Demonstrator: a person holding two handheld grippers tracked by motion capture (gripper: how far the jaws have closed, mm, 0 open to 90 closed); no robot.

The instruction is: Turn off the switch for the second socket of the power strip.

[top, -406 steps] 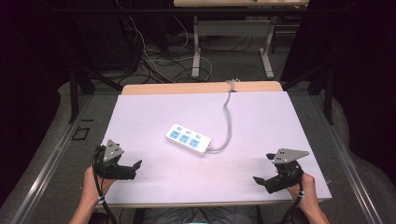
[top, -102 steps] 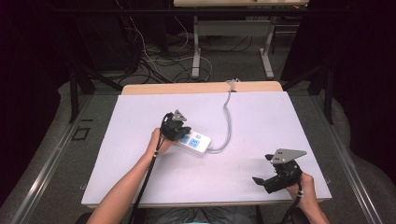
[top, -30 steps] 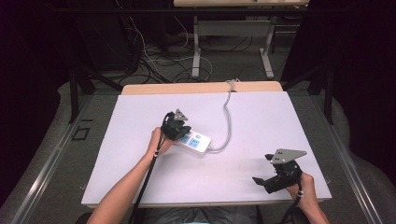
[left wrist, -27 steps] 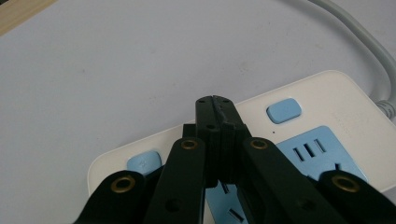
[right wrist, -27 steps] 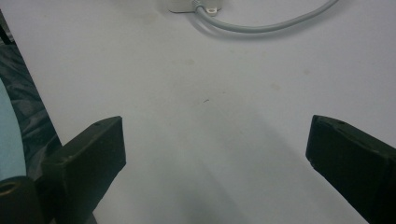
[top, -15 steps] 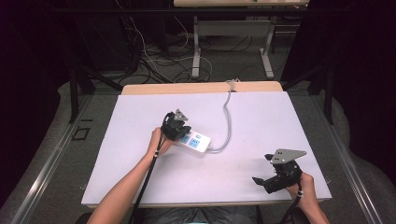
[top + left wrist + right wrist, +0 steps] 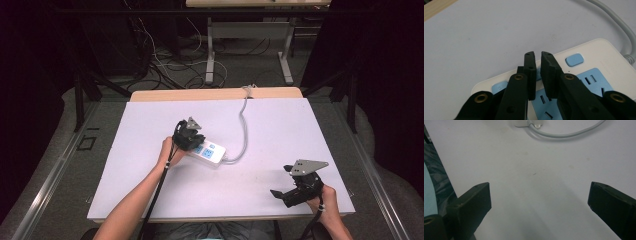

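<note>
One white power strip lies flat near the middle of the white table, its sockets set in light blue panels, a small blue button beside each. Its grey cable leaves the right end, curves back and runs to the table's far edge.

The left gripper is down over the strip's left end, held by the left hand with the forearm reaching in from the bottom of the high view. In the left gripper view its jaws are nearly closed — a narrow slit remains between the tips — and they hold nothing; the tips point at the row of buttons, over the strip's top face. Whether they touch the strip I cannot tell.

The right gripper rests near the table's front right corner, well apart from the strip, in the right hand. Its jaws are spread wide over bare table — the cable's loop and the strip's end show farther off in the right gripper view.
</note>
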